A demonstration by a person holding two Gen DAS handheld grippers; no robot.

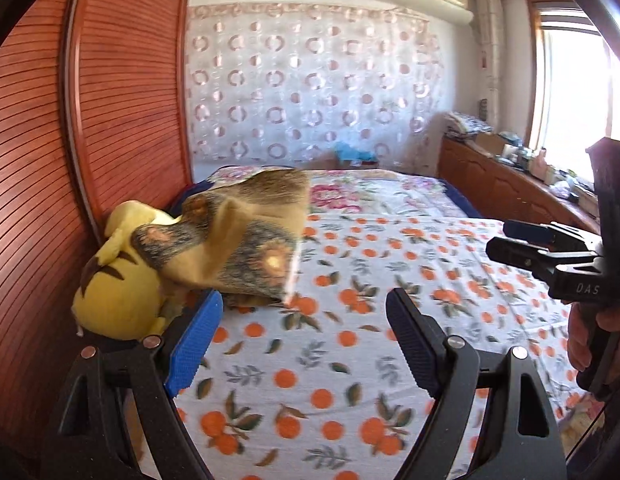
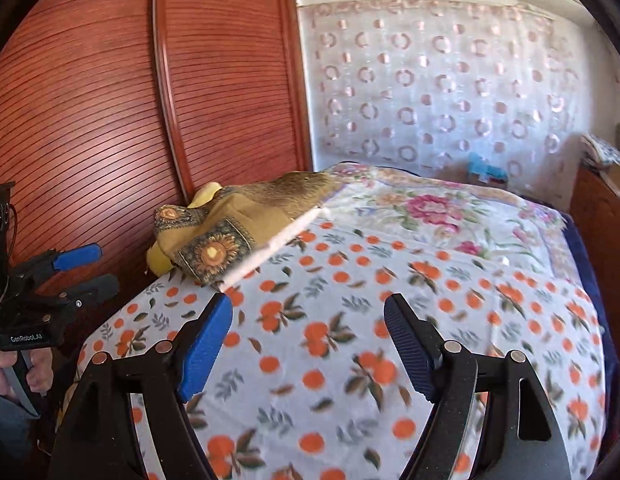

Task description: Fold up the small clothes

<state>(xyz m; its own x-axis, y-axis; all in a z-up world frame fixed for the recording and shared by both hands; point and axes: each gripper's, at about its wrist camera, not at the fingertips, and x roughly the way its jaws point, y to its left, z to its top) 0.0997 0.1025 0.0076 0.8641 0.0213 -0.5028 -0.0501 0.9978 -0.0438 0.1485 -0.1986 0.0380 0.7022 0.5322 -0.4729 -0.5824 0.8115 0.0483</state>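
A small brown-and-yellow garment with sunflower print (image 1: 237,240) (image 2: 245,220) lies bunched at the bed's left edge, draped partly over a yellow plush toy (image 1: 117,296) (image 2: 159,260). Its near edge looks pale and blurred. My left gripper (image 1: 303,300) (image 2: 103,266) is open and holds nothing, just in front of the garment and the toy. My right gripper (image 2: 308,300) (image 1: 500,236) is open and bare over the orange-print sheet (image 2: 330,360) (image 1: 350,360), to the right of the garment and apart from it. A hand holds each gripper's handle.
A reddish slatted wardrobe (image 1: 121,100) (image 2: 189,100) stands tight against the bed's left side. A floral blanket (image 2: 450,208) covers the far part of the bed. A wooden cabinet (image 1: 502,184) with clutter runs along the right under a window.
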